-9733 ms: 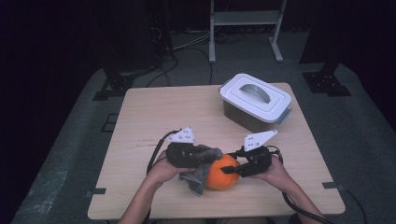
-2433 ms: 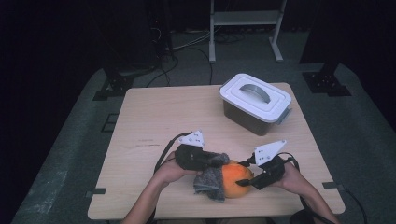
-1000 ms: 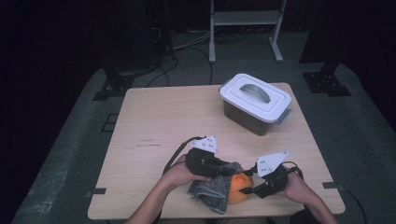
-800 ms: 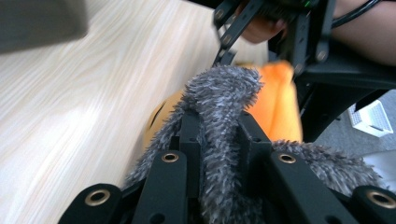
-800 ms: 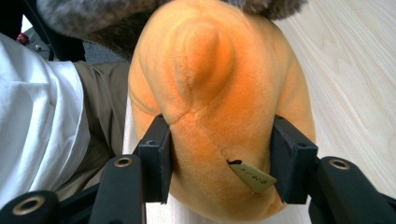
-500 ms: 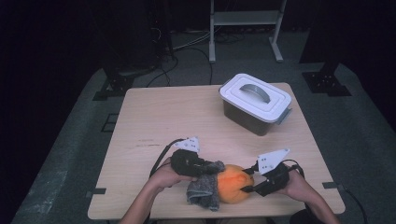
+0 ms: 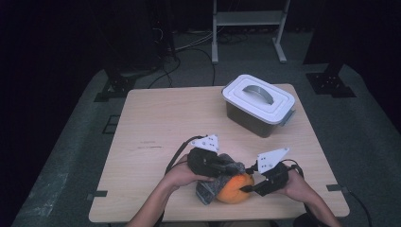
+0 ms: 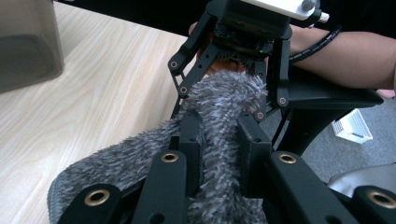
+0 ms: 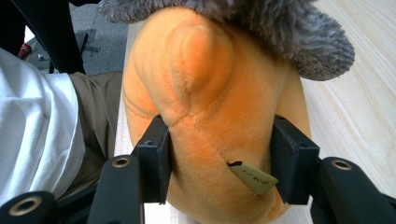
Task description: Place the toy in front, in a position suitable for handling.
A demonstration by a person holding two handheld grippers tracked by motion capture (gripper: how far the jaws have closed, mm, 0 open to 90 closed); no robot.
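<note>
- The orange plush toy [image 7: 235, 187] sits at the near edge of the surface [image 7: 161, 123], and my right gripper [image 7: 249, 186] is clamped on its sides.
- A grey fuzzy cloth [image 7: 215, 182] drapes over the toy's left side; my left gripper [image 8: 218, 144] is pinched tight on a fold of it.
- Farther back right stands a lidded grey container [image 7: 258, 104], well apart.
- I see pale wood, grey carpet [image 7: 71, 156], floor cables [image 7: 189, 45], and a dark room with a white rack [image 7: 248, 19].
</note>
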